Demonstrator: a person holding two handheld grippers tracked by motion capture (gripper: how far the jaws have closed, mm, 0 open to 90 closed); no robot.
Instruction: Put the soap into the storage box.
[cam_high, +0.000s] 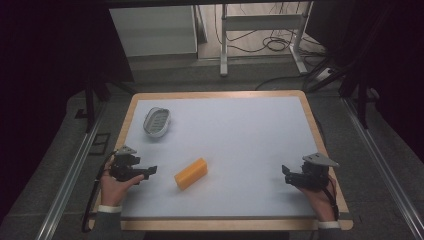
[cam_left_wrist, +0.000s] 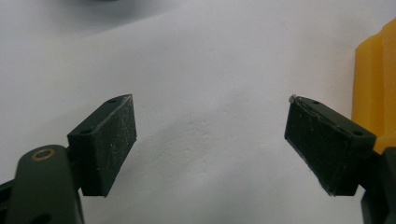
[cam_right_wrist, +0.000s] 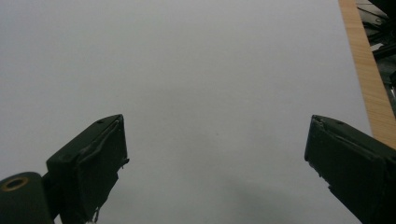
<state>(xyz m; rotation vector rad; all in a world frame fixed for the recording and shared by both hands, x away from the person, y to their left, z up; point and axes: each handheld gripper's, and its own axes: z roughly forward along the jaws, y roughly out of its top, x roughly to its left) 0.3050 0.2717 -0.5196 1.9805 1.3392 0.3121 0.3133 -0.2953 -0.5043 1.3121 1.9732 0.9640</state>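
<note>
Dim room; a metal-legged stand (cam_high: 260, 37) and loose cables (cam_high: 272, 45) stood on the floor beyond the table. Table (cam_high: 310, 112) had a wooden rim and a pale grey top, lit evenly.

Orange block (cam_high: 191, 173) lay flat on the near-left part of the top, long axis running diagonally, far end angled to the right. A grey oval dish (cam_high: 156, 122) sat toward the far-left corner, well apart from the block.

Left gripper (cam_high: 151, 171) was held low at the left edge of the table, jaws pointing toward the block and near its closer end, not touching it. In the left gripper view its jaws stood spread wide with only bare tabletop between them; the block showed at the right edge of that view, beside and behind the right-hand jaw.

Right gripper (cam_high: 285, 174) was held near the right edge of the table, pointing inward, well apart from the block. In the right gripper view its jaws were likewise spread wide over bare tabletop, with the wooden rim at upper right.
</note>
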